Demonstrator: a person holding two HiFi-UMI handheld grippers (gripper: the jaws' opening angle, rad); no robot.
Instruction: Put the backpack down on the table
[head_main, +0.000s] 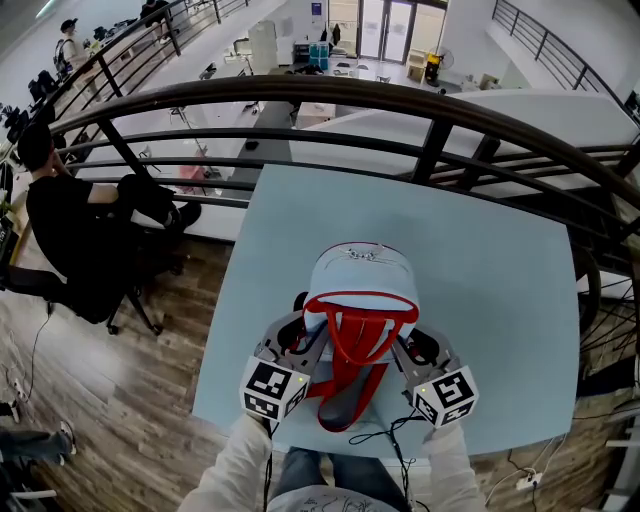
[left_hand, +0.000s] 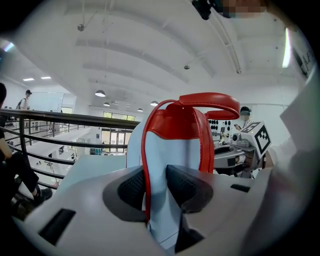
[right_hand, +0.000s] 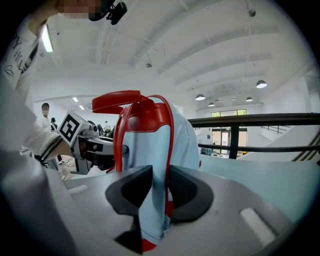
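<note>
A light-blue backpack (head_main: 360, 275) with red straps and a red top handle (head_main: 358, 305) stands upright on the pale blue table (head_main: 500, 300), near its front edge. My left gripper (head_main: 303, 335) is at the left shoulder strap. In the left gripper view the strap (left_hand: 155, 150) runs between the pads of the left gripper (left_hand: 156, 187), which stand apart and do not pinch it. My right gripper (head_main: 412, 340) is at the right strap. In the right gripper view the right gripper (right_hand: 160, 187) has its pads closed on that strap (right_hand: 150, 150).
A dark curved railing (head_main: 430, 110) runs behind the table's far edge, with a drop to a lower floor beyond. A person in black (head_main: 70, 220) sits on a chair at the left. Thin cables (head_main: 385, 435) hang at the table's near edge.
</note>
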